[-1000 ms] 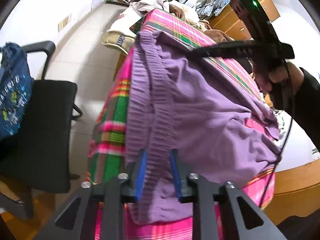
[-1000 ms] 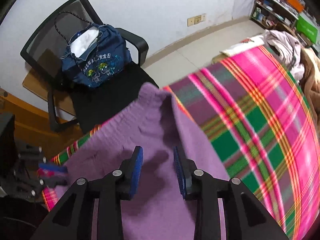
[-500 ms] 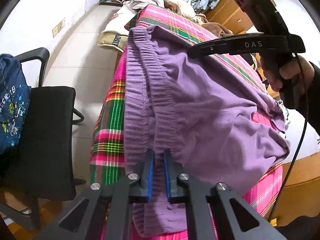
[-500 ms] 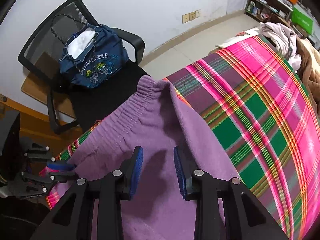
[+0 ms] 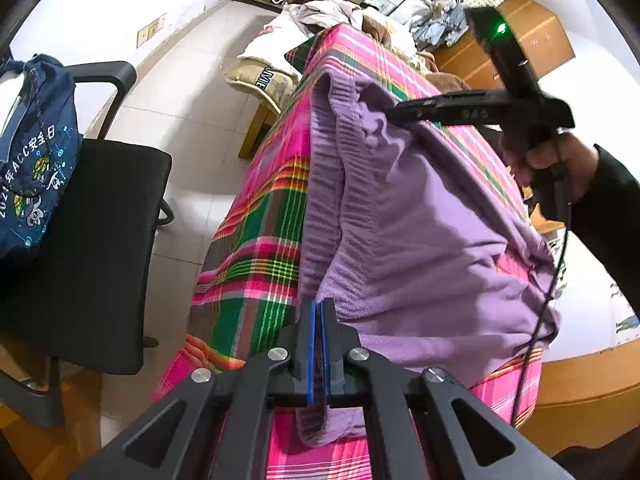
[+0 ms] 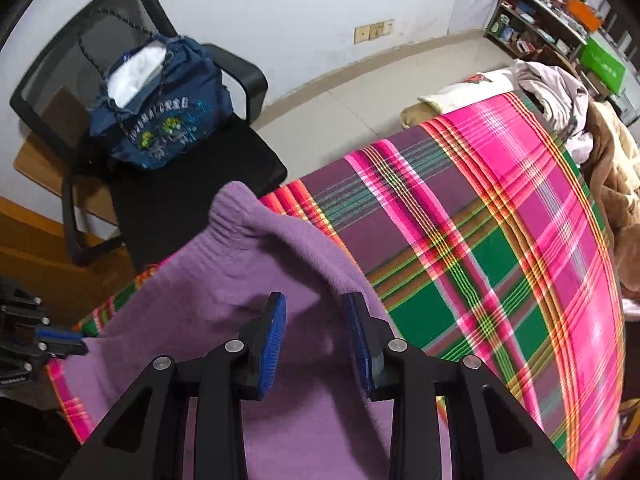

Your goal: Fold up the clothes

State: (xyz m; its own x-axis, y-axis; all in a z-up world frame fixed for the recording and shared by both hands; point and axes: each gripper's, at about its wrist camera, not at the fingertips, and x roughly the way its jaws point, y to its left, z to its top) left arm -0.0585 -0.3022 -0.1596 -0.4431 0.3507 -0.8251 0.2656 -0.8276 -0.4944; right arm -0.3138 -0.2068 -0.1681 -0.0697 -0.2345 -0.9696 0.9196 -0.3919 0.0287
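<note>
A purple fleece garment (image 5: 420, 220) with a ribbed waistband lies bunched on a bed covered by a pink and green plaid cloth (image 5: 256, 248). My left gripper (image 5: 319, 308) is shut on the near end of the waistband, and purple cloth hangs below its pads. In the right wrist view it shows at the left edge as the left gripper (image 6: 60, 342). My right gripper (image 6: 316, 304) stands open just above the garment (image 6: 200, 292), near a raised fold, with nothing pinched. In the left wrist view the right gripper (image 5: 396, 114) sits at the garment's far end, held by a hand (image 5: 552, 164).
A black office chair (image 6: 192, 168) with a blue bag (image 6: 160, 120) stands beside the bed's edge. Loose clothes (image 6: 560, 96) and a brown blanket (image 6: 616, 168) are piled at the far end of the plaid cloth (image 6: 500, 220). Shelves (image 6: 540, 20) line the back wall.
The left jaws closed from wide apart onto the waistband and drew its near end toward the bed's edge. The right gripper stayed open and sank a little closer to the garment.
</note>
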